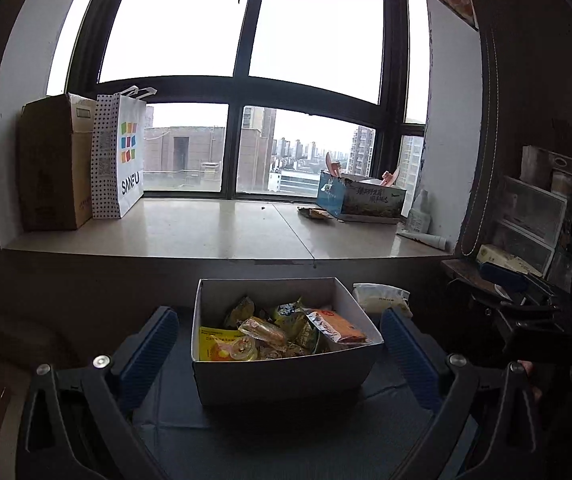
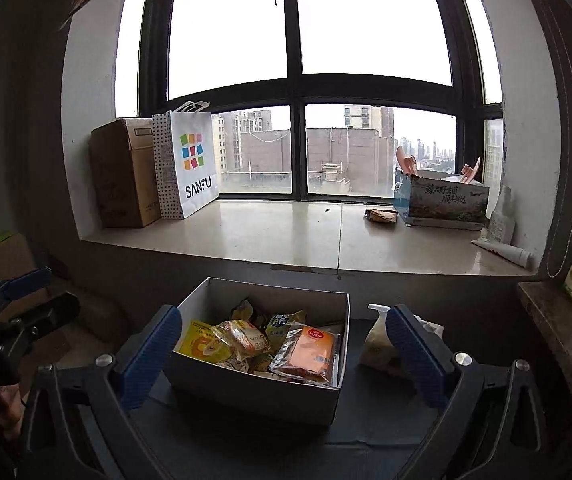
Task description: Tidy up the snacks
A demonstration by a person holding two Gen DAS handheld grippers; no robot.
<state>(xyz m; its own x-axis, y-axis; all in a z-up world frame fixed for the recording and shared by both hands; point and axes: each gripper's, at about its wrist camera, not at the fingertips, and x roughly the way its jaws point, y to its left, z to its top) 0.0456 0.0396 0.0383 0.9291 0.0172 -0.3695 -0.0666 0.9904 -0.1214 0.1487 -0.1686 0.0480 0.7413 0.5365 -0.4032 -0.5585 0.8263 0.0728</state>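
Observation:
A white cardboard box (image 1: 278,376) sits on a dark mat and holds several snack packets, among them an orange packet (image 1: 339,326) and a yellow packet (image 1: 216,344). It also shows in the right wrist view (image 2: 254,394), with the orange packet (image 2: 311,350) at its right side. A pale bag (image 1: 381,298) lies just right of the box, and shows in the right wrist view (image 2: 377,344). My left gripper (image 1: 280,334) is open and empty, fingers either side of the box. My right gripper (image 2: 278,334) is open and empty, likewise straddling the box.
A wide window ledge (image 1: 214,232) runs behind the box. On it stand a brown carton (image 1: 52,164), a SANFU paper bag (image 1: 120,156), a printed box (image 1: 359,200) and a loose wrapper (image 1: 313,213). Shelves with clutter (image 1: 525,224) are at the right.

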